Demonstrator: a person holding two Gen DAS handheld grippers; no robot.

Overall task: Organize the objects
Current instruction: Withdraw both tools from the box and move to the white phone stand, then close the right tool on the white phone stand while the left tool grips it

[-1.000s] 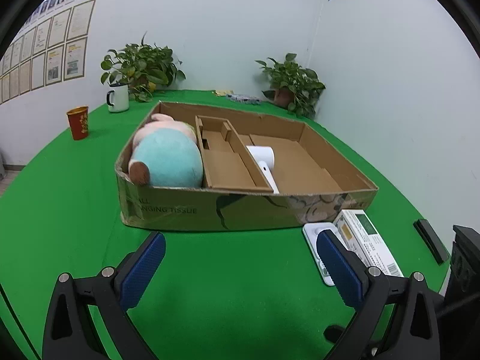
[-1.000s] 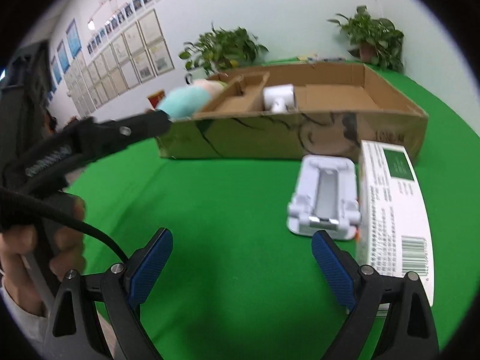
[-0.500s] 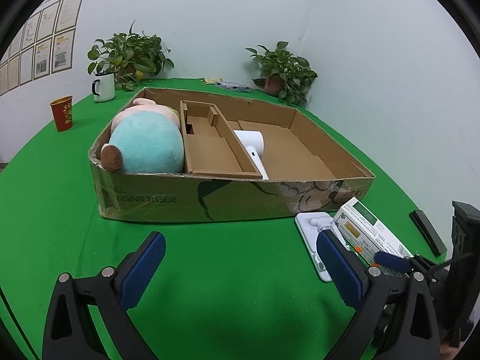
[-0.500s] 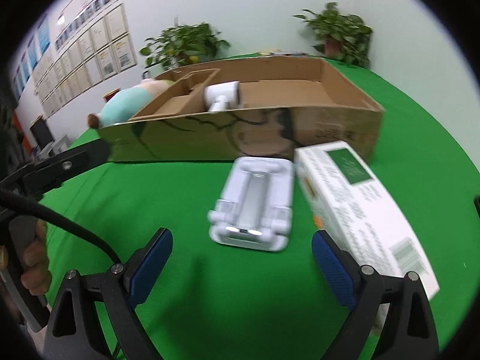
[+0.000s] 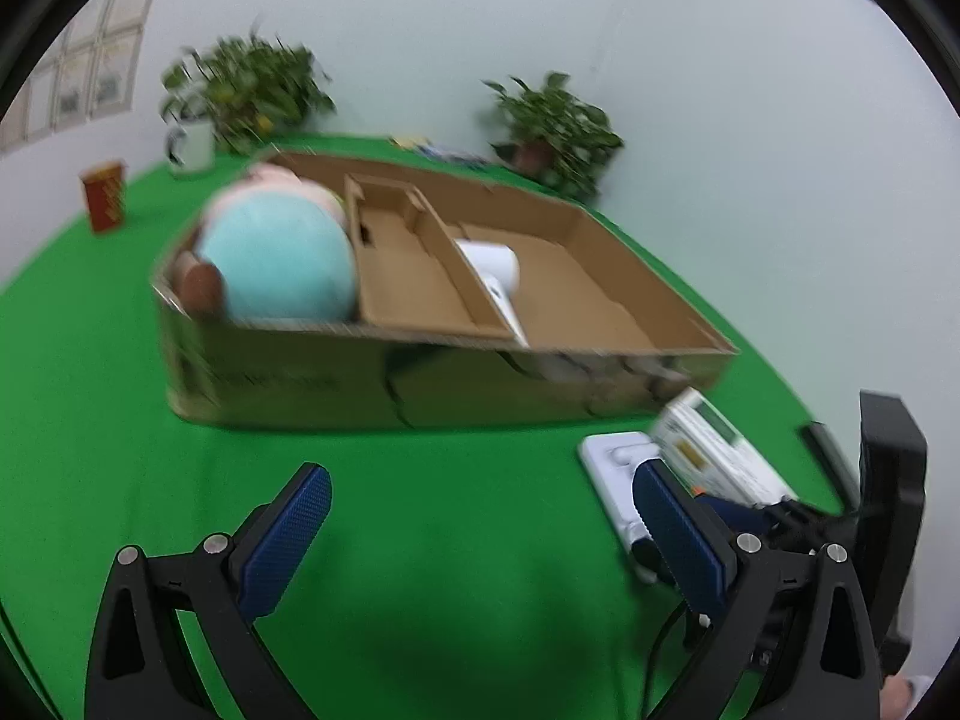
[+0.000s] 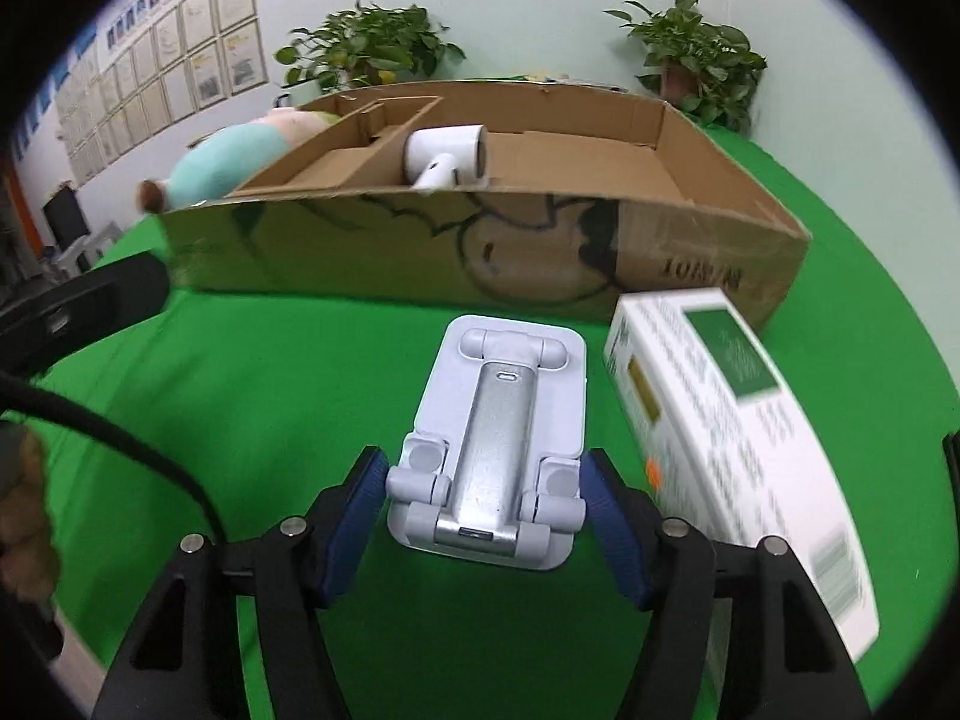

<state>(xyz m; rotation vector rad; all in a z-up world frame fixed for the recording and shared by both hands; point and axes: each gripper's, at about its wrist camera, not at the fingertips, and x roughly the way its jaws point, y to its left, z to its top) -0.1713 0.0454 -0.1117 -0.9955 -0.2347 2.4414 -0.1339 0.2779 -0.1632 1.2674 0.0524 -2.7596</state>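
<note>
- The right gripper (image 6: 483, 507) straddles the near end of a folded white phone stand (image 6: 501, 444) that lies flat on the green tabletop (image 6: 270, 396). Its jaws have just been closing, and the blue pads (image 6: 606, 516) now sit right at the stand's two sides; whether they press on it I cannot tell.
- Just right of the stand lies a white medicine box (image 6: 738, 450) with a green patch, flat on the tabletop, its far end close to the carton wall.
- Beyond both stands an open cardboard carton (image 6: 480, 252) with dividers. A teal plush toy (image 6: 234, 162) fills its left compartment; a white hair dryer (image 6: 447, 159) lies in the right compartment against the divider.
- The left gripper (image 5: 480, 531) hovers over bare green cloth in front of the carton, jaws wide with nothing between them.
- In the left wrist view, the stand (image 5: 618, 468) and box (image 5: 714, 450) show past the right finger, with the other gripper's black body close by.
- At the far edge stand two potted plants (image 6: 372, 54), a white mug (image 5: 195, 144) and a red cup (image 5: 105, 195).
</note>
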